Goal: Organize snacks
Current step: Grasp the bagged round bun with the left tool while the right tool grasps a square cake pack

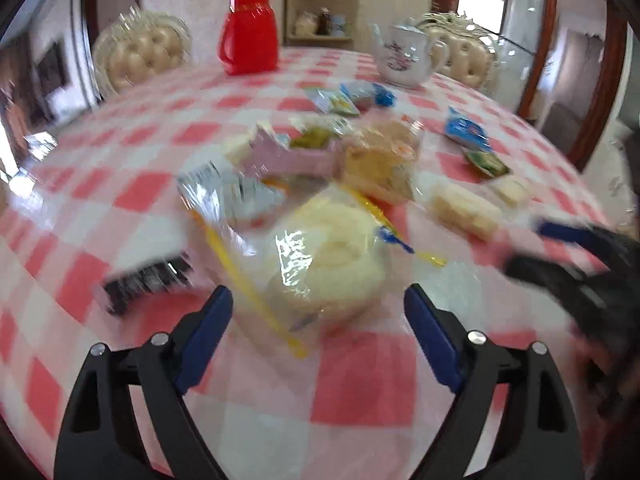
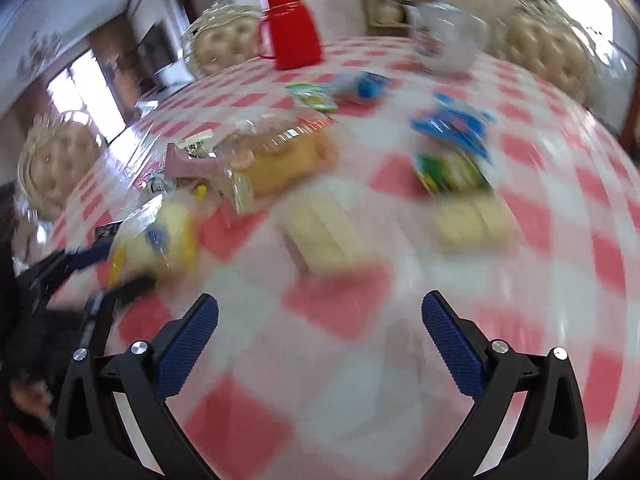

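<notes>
Snacks lie scattered on a pink-and-white checked table (image 1: 360, 376). A clear zip bag with a pale round bread (image 1: 328, 256) lies just ahead of my open left gripper (image 1: 318, 304). Behind it is a pile of wrapped snacks (image 1: 320, 156). My right gripper (image 2: 320, 312) is open and empty above the cloth; it also shows at the right of the left wrist view (image 1: 560, 252). Ahead of it lie a pale wafer pack (image 2: 324, 228), another pale pack (image 2: 472, 220), a green packet (image 2: 452, 172) and a blue packet (image 2: 452, 124). Both views are blurred.
A red jug (image 1: 250, 32) and a white teapot (image 1: 408, 56) stand at the far side. A dark packet (image 1: 148, 280) lies at the left. Small blue and green packets (image 1: 348, 98) lie near the teapot. Padded chairs (image 1: 140, 52) ring the table.
</notes>
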Demonstrator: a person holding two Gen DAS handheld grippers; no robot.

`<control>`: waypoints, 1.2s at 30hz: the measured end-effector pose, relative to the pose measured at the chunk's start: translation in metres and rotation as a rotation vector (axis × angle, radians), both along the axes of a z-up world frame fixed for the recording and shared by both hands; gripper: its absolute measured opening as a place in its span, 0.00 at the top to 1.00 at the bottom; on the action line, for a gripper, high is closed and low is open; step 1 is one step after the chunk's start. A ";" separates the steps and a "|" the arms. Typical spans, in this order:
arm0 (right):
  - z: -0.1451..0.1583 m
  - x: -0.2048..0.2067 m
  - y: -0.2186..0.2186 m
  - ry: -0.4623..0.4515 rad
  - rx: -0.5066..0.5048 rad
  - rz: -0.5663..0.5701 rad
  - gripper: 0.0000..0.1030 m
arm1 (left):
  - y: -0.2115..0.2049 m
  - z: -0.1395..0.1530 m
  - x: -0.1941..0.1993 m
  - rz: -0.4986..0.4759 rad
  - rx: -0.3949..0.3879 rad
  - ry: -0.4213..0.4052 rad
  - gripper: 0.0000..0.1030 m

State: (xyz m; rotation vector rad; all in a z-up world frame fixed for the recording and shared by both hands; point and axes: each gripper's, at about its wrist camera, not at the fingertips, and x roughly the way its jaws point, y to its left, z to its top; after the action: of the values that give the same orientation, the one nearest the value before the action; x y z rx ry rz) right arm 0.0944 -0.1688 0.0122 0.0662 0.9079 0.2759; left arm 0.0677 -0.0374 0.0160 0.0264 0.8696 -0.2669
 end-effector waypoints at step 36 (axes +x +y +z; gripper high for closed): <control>-0.010 -0.026 -0.001 0.001 0.009 0.060 0.60 | -0.044 -0.013 0.062 0.055 0.060 0.048 0.50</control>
State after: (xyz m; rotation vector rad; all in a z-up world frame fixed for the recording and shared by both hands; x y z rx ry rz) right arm 0.0689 -0.1696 0.0019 0.0475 0.9104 0.3361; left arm 0.1299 -0.0817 0.0029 0.0516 0.9245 -0.1902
